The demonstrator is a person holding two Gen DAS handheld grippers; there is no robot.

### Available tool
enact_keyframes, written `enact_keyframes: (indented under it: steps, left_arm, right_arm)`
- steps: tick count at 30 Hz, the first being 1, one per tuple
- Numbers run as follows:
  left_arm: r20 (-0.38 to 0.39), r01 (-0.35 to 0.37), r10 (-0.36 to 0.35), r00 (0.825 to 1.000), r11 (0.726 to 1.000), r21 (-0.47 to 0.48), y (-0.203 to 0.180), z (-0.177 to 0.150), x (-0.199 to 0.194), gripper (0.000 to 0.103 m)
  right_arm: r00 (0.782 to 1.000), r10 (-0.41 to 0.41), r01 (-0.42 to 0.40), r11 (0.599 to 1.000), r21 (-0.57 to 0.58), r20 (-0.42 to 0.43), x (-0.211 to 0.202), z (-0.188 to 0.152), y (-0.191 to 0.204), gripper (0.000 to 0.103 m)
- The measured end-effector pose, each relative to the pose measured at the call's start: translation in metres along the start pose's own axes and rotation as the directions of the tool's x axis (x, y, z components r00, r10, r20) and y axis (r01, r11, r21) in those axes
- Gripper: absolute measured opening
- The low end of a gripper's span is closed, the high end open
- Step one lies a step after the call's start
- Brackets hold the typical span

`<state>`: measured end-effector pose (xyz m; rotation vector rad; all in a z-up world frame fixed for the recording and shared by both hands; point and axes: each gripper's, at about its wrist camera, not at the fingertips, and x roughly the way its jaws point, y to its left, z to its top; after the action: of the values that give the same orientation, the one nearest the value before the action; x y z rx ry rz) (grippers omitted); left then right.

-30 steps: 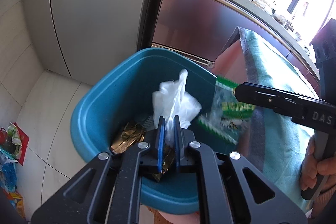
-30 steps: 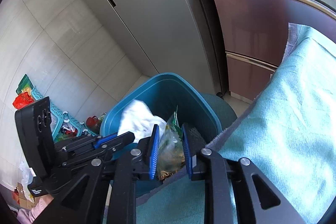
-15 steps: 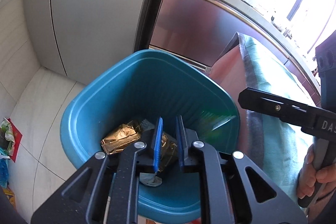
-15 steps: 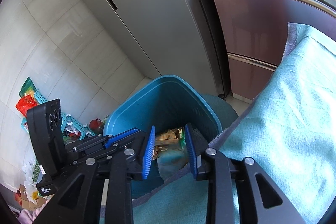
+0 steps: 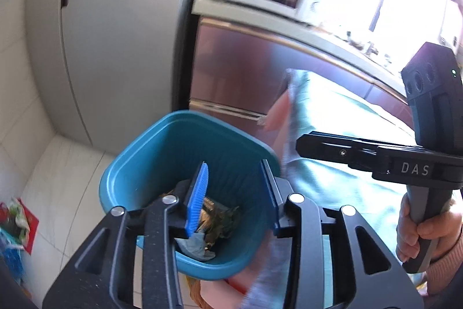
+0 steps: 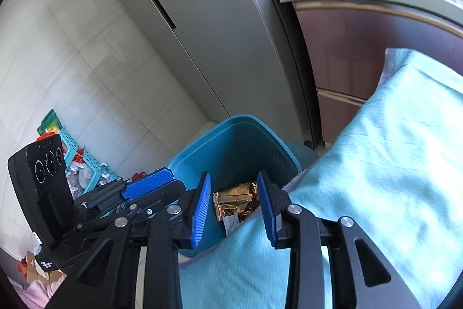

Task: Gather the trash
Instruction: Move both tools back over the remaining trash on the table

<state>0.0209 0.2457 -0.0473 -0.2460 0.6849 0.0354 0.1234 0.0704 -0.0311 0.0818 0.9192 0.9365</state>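
Two grippers, both empty, both over the bin.

Left wrist view: left gripper [image 5: 235,194] has its jaws spread wide, nothing between them. Directly below, the blue bin [image 5: 144,161] holds trash: a gold foil wrapper [image 5: 212,212] and a grey scrap [image 5: 194,243] at the bottom. Right gripper's body crosses in at the right, above the teal cloth [image 5: 332,178]. View is blurred.

Right wrist view: right gripper [image 6: 233,206] also has its jaws apart and bare, poised at the bin [image 6: 202,152] edge where it meets the cloth [image 6: 376,149]. Foil wrapper [image 6: 234,203] visible inside.

Judgement: this drop looks done. The visible stretch of cloth is bare; whether more trash waits elsewhere cannot be told. Litter near the floor basket [image 6: 72,149] may not be part of the job.
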Motion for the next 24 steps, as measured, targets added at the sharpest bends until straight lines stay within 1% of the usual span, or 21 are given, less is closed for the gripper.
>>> enact_keyframes:
  steps: [3, 5, 7, 13, 16, 18, 20, 24]
  left_arm:
    - [0.024, 0.040, -0.041, 0.999, 0.998, 0.041, -0.019, 0.001, -0.011, 0.037]
    - [0.028, 0.077, -0.079, 0.996, 0.995, 0.070, -0.033, 0.001, -0.016, 0.040]
    - [0.026, 0.108, -0.111, 0.993, 0.989, 0.102, -0.049, -0.001, -0.018, 0.040]
    - [-0.013, 0.213, -0.215, 0.976, 0.956, 0.203, -0.103, -0.006, -0.015, 0.040]
    - [-0.039, 0.262, -0.261, 0.965, 0.934, 0.242, -0.131, -0.012, -0.011, 0.040]
    - [-0.058, 0.290, -0.285, 0.957, 0.920, 0.264, -0.148, -0.013, -0.007, 0.040]
    - [-0.077, 0.317, -0.308, 0.948, 0.904, 0.286, -0.166, -0.017, -0.005, 0.040]
    - [-0.109, 0.357, -0.341, 0.934, 0.873, 0.332, -0.201, -0.025, -0.001, 0.040]
  right_arm:
    - [0.999, -0.010, 0.010, 1.000, -0.007, 0.037, -0.024, -0.008, -0.001, 0.038]
    - [0.998, -0.023, 0.023, 1.000, -0.007, 0.058, -0.041, -0.014, -0.002, 0.039]
    - [0.996, -0.036, 0.036, 0.999, 0.000, 0.080, -0.057, -0.021, -0.005, 0.040]
    - [0.980, -0.123, 0.116, 0.992, 0.053, 0.156, -0.111, -0.054, -0.026, 0.041]
    - [0.965, -0.186, 0.172, 0.981, 0.086, 0.185, -0.140, -0.073, -0.039, 0.041]
    - [0.951, -0.235, 0.215, 0.970, 0.113, 0.202, -0.158, -0.086, -0.048, 0.041]
    - [0.940, -0.267, 0.240, 0.960, 0.143, 0.215, -0.174, -0.098, -0.057, 0.041]
    - [0.903, -0.353, 0.306, 0.928, 0.212, 0.244, -0.205, -0.121, -0.074, 0.042]
